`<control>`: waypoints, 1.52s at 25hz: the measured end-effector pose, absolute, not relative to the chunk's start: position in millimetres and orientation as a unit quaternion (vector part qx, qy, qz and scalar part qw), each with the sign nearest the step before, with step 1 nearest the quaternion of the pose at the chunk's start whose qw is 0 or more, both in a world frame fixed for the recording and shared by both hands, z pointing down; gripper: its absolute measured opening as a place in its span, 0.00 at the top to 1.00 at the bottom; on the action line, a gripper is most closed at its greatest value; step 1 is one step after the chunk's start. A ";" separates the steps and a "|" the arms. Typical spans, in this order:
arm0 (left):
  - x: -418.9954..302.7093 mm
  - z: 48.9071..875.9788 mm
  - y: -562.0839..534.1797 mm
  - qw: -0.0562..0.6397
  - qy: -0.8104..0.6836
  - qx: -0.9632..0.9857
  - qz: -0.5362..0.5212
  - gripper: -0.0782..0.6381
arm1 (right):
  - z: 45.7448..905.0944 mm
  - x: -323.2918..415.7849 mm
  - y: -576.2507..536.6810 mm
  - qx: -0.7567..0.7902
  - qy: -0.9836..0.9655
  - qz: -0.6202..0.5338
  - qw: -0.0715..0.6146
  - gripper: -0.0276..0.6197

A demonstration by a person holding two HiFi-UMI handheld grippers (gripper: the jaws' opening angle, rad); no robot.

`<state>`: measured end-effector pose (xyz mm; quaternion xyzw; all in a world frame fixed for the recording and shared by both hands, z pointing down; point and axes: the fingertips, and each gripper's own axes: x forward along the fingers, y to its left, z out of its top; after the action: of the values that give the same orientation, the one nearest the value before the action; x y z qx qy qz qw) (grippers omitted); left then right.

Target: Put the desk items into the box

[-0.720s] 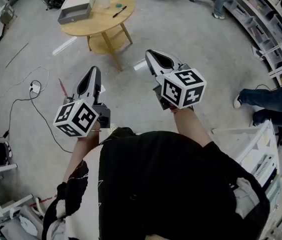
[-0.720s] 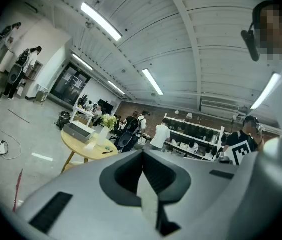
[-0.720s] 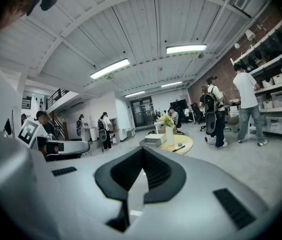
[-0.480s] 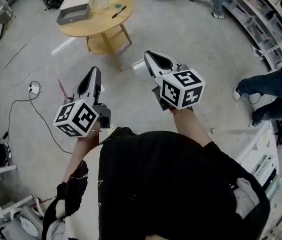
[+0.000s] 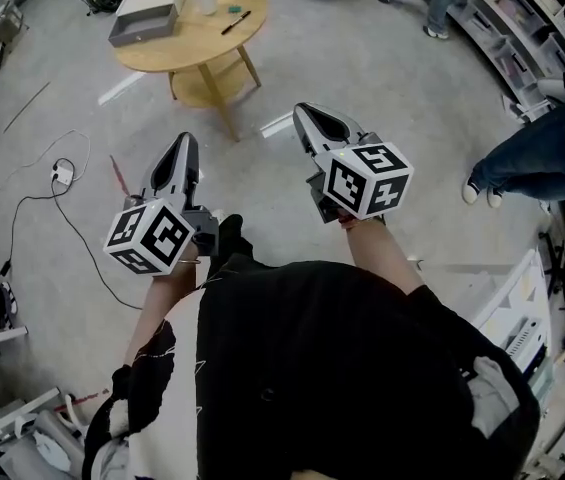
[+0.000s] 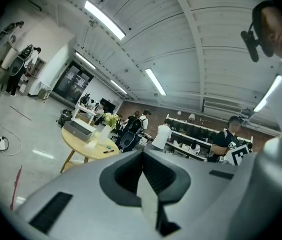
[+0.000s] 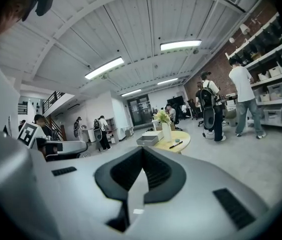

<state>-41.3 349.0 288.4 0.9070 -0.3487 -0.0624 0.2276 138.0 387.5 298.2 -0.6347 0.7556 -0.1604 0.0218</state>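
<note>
- Your left gripper (image 5: 187, 142) and right gripper (image 5: 305, 116): jaws together, empty.
- Table (image 5: 194, 56) is well ahead of both (box (image 5: 144, 20) on its left part).
- Pen (image 5: 236, 22) lies slantwise, on the right gripper's side.

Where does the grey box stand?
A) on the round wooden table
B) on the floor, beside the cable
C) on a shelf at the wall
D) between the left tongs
A: the grey box stands on the round wooden table, near its far edge, with the black pen lying apart from it.
</note>
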 end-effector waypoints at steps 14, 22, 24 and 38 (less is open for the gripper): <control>-4.5 301.2 259.0 0.239 -0.315 0.917 -0.053 0.88 | 317.2 162.1 319.1 -0.658 0.730 -0.181 -0.004 0.95; 5.4 286.1 178.6 0.228 -0.302 0.925 -0.043 0.88 | 302.7 164.0 235.6 -0.663 0.726 -0.183 0.003 0.95; 6.1 285.4 158.8 0.226 -0.300 0.926 -0.037 0.88 | 299.9 162.3 214.1 -0.662 0.726 -0.186 0.005 0.95; 9.8 288.9 38.7 0.238 -0.282 0.929 -0.031 0.88 | 309.5 159.0 100.9 -0.666 0.716 -0.208 0.015 0.95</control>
<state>9.8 38.7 288.9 0.9290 -0.2818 -0.0308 0.2381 159.0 100.9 309.5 -0.6658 0.7163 -0.2083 0.0146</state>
